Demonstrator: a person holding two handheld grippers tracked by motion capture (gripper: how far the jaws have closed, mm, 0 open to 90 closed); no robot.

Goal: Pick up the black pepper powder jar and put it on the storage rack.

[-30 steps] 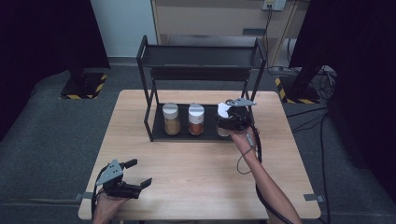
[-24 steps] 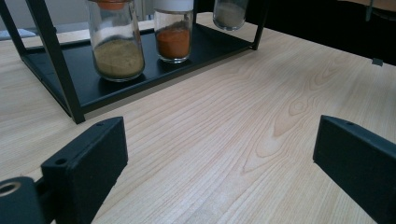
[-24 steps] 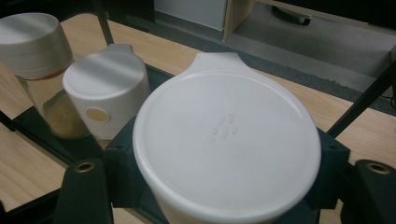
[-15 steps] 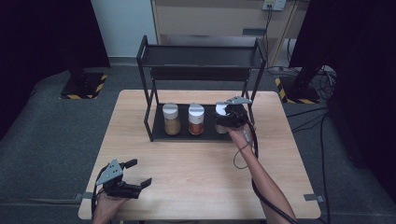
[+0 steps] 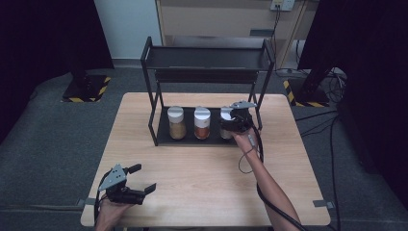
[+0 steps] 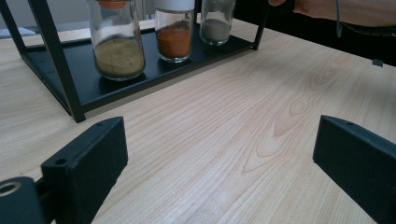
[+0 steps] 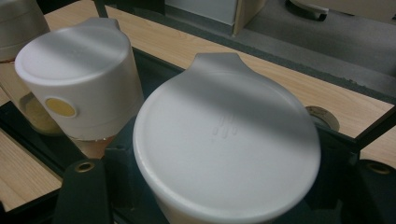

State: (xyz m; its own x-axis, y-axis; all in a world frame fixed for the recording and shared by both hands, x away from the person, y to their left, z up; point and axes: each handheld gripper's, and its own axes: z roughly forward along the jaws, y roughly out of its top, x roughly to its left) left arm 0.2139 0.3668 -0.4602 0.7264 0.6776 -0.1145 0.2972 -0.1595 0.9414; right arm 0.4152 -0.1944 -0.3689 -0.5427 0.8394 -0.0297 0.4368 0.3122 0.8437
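Note:
A black two-shelf rack (image 5: 207,57) stands at the back of the wooden table. Its lower shelf (image 6: 116,88) holds a white-lidded jar of yellowish powder (image 5: 176,122) and a jar of orange-red powder (image 5: 202,123). A third jar of grey powder (image 6: 215,23) is at the shelf's right end, its base on or just above the shelf. My right gripper (image 5: 235,122) is shut on it just under its white lid (image 7: 229,140). The orange-red jar's lid (image 7: 79,70) is close beside it. My left gripper (image 5: 144,178) rests open near the table's front left, nothing between its jaws (image 6: 219,158).
The rack's upper shelf (image 5: 207,65) is bare. The right forearm (image 5: 269,187) crosses the table's right half with a cable trailing off it. Bare wood lies between the left gripper and the rack. Dark floor surrounds the table.
My right gripper has carried the grey-powder jar a little left and down, into the lower shelf beside the orange-red jar. The left gripper has stayed put.

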